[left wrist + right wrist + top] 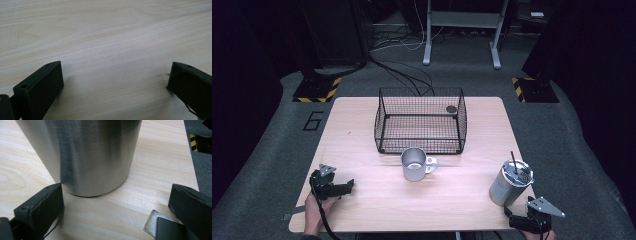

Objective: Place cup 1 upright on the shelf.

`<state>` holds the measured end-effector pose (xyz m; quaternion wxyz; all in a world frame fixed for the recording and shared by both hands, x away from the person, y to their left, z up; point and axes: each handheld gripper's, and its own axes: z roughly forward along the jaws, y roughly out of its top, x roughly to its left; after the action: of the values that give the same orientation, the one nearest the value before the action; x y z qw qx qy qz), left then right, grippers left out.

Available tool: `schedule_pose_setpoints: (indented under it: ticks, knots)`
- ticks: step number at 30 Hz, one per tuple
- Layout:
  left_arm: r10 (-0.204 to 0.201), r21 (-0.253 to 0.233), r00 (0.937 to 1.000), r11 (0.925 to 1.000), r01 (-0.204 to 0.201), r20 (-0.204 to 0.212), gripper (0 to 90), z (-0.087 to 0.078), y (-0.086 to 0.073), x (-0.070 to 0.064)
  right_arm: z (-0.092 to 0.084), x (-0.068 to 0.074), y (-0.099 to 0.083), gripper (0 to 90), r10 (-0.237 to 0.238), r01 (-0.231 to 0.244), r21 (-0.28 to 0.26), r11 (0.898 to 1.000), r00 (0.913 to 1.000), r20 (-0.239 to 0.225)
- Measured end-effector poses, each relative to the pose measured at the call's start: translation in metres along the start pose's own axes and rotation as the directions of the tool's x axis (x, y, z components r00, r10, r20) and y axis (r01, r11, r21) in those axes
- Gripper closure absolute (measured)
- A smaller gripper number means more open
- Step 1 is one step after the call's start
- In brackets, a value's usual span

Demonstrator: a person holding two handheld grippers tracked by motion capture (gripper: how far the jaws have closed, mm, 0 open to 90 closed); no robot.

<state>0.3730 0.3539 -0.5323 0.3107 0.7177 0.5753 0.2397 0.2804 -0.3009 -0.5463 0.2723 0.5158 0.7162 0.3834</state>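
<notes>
Right hand-held gripper (pixel 518 218), jaws spread, sits low at 6 o'clock of steel tumbler (pixel 510 183); a clumsy push could tip it off the surface (pixel 362 125); left hand-held gripper (pixel 348 187) spread, idle.

A pale wooden table (pixel 362 125) stands on grey carpet (pixel 272 130), with dark surroundings and floor cables (pixel 402 70).

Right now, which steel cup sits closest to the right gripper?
The lidded tumbler with the straw, directly before the right gripper; the handled mug stands mid-table.

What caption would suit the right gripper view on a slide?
Open right gripper faces the base of a steel tumbler standing on a wooden table.
</notes>
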Motion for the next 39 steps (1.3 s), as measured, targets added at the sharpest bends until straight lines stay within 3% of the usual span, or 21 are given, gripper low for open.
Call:
schedule_pose_setpoints:
  ticks: [1, 7, 20, 26, 39]
  knots:
    - [0.015, 0.009, 0.9999, 0.9998, -0.015, -0.001, 0.0, 0.0, 0.001, 0.001, 0.0, 0.0, 0.0, 0.0, 0.002, -0.002, 0.001, 1.0, 1.0, -0.002]
    - [0.004, 0.005, 1.0, 1.0, -0.004, 0.004, 0.0, 0.005, 0.006, 0.001, 0.001, 0.002, 0.004, 0.0, -0.004, 0.004, 0.026, 1.0, 1.0, -0.001]
    - [0.038, -0.005, 0.9991, 0.9993, -0.038, 0.02, 0.4, 0.007, 0.007, -0.001, -0.014, 0.005, 0.022, 0.0, 0.048, -0.047, 0.02, 0.999, 0.9982, -0.036]
    - [0.044, 0.001, 0.9983, 0.999, -0.044, 0.039, 0.3, 0.007, 0.008, -0.001, -0.027, 0.009, 0.037, 0.0, 0.051, -0.05, 0.015, 0.999, 0.9981, -0.035]
    - [0.045, 0.0, 0.9982, 0.999, -0.045, 0.038, 0.3, 0.007, 0.008, -0.001, -0.052, 0.015, 0.08, 0.0, 0.051, -0.053, -0.031, 0.998, 0.9966, -0.065]
